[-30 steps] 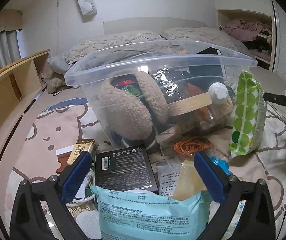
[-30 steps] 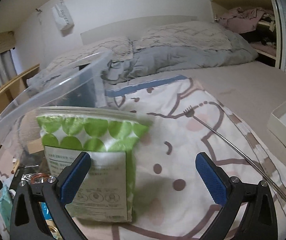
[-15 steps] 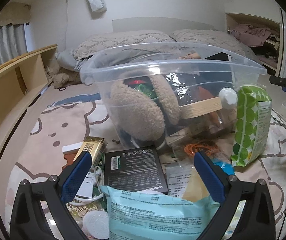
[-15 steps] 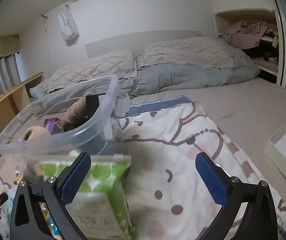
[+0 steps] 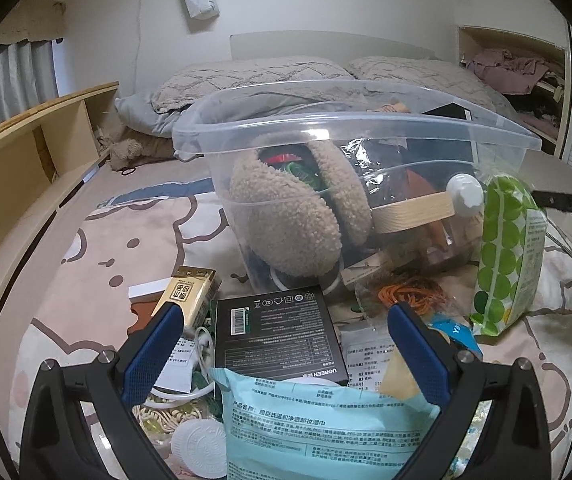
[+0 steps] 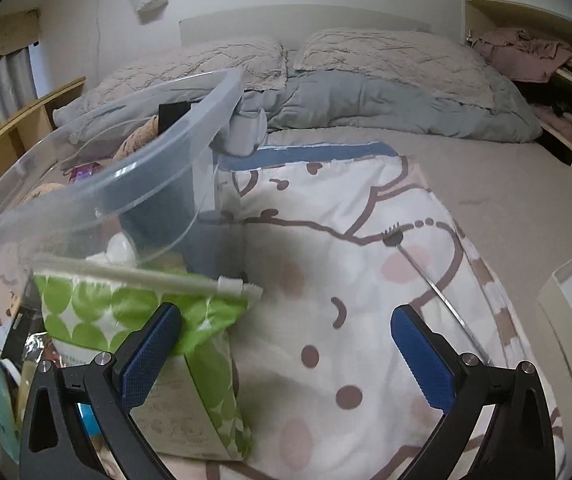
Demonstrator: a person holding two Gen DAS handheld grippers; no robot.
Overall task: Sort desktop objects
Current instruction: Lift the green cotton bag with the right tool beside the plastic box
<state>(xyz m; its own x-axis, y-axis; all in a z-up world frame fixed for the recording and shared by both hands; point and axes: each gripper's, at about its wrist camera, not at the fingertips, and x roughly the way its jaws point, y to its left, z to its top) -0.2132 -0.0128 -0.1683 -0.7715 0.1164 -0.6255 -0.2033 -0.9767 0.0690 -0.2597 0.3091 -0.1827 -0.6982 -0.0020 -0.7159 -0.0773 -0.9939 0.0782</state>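
We see the green-dotted pouch (image 6: 134, 312) standing against the clear storage bin (image 6: 98, 184), just ahead of our right gripper (image 6: 286, 344) (fingers spread, holding nothing); our left gripper (image 5: 286, 340) hangs equally agape.

My teal pouch (image 5: 317, 420) runs off the frame bottom; bin (image 5: 365, 128) contents behind the fleece slipper (image 5: 286, 220) are hidden; pouch print's too small to read.
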